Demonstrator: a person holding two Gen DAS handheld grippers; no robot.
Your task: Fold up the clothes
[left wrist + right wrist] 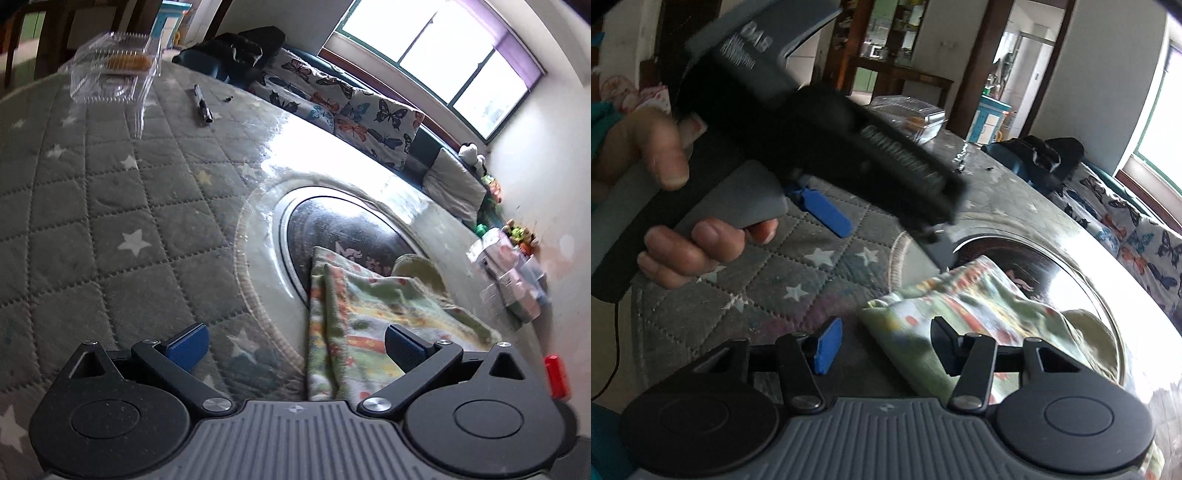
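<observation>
Between my left gripper's [293,349] spread fingers, the cloth [369,325] is lying ungrasped. My right gripper [882,345] is also gaping; closing now, I'm risking pinching both layers together.

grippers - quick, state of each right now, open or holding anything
Left gripper: open, holding nothing; the floral cloth lies just ahead between its fingers.
Right gripper: open, holding nothing, poised over the same cloth's edge.
</observation>
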